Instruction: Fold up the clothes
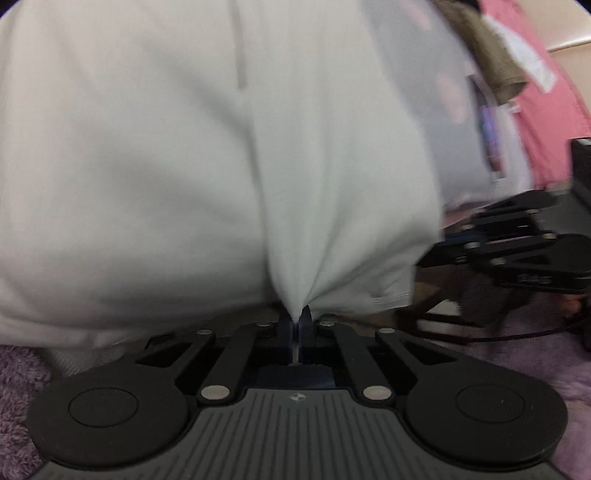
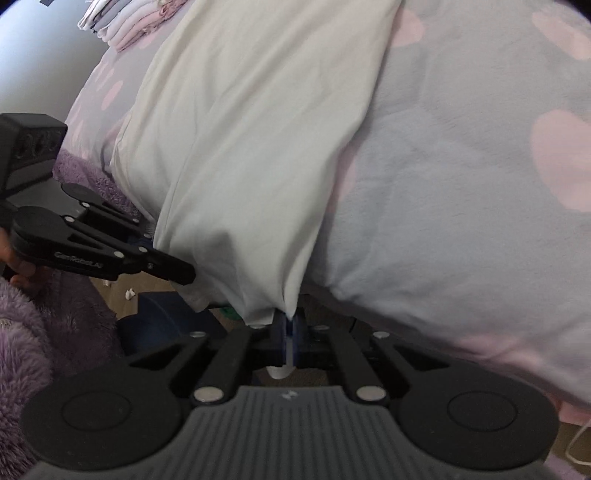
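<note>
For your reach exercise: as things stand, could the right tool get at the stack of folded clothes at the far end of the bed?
Probably not yet: the right tool is shut on the white garment, and the folded stack lies far beyond it.

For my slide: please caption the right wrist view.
Right gripper shut on pale white cloth garment lying over grey pink-spotted bedsheet.

A bedroom in a home is shown. A bed is covered by a grey bedsheet [image 2: 461,155] with pink hearts, and folded clothes [image 2: 125,22] are stacked on it
</note>
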{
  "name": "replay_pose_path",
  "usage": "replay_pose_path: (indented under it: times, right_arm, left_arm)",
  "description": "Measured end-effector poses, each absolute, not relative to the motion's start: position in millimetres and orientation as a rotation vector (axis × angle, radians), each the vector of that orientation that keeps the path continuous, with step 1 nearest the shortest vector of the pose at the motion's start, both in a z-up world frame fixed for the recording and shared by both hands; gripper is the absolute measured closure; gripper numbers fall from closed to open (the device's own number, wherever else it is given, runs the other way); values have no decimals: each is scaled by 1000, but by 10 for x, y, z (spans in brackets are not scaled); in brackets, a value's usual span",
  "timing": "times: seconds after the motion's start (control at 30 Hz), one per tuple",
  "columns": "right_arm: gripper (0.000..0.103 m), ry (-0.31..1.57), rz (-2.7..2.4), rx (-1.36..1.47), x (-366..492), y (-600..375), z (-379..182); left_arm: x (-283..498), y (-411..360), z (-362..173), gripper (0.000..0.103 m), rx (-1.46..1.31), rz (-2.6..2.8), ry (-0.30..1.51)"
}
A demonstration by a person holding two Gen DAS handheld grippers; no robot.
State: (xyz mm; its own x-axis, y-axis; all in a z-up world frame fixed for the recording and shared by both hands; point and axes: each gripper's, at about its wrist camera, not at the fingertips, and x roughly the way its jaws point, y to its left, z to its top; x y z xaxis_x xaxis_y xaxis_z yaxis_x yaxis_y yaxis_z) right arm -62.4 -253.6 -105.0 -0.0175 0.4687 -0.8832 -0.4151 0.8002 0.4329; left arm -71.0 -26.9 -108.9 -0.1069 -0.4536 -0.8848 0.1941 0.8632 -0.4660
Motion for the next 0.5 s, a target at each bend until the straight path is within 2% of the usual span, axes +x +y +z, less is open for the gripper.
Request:
replay_pose_path:
  times: [0.27, 0.33, 0.47, 0.5]
  right_arm:
    - [99, 1504, 684, -27, -598, -2477, -1208]
    - [94, 1545, 650, -85, -627, -2460, -1264]
    - [88, 1512, 593, -160, -641, -2442, -1159]
    - [82, 1482, 581, -163, -632, -2448, -1070]
  left_arm:
    - [-693, -367, -1342, 103, -139, -492, 1725]
    - [-731, -386, -1376, 102, -111, -463, 1764]
    - [-794, -181, -1083, 101, -139, -393, 1670]
    - [-819, -60, -968, 97, -168, -374, 1625]
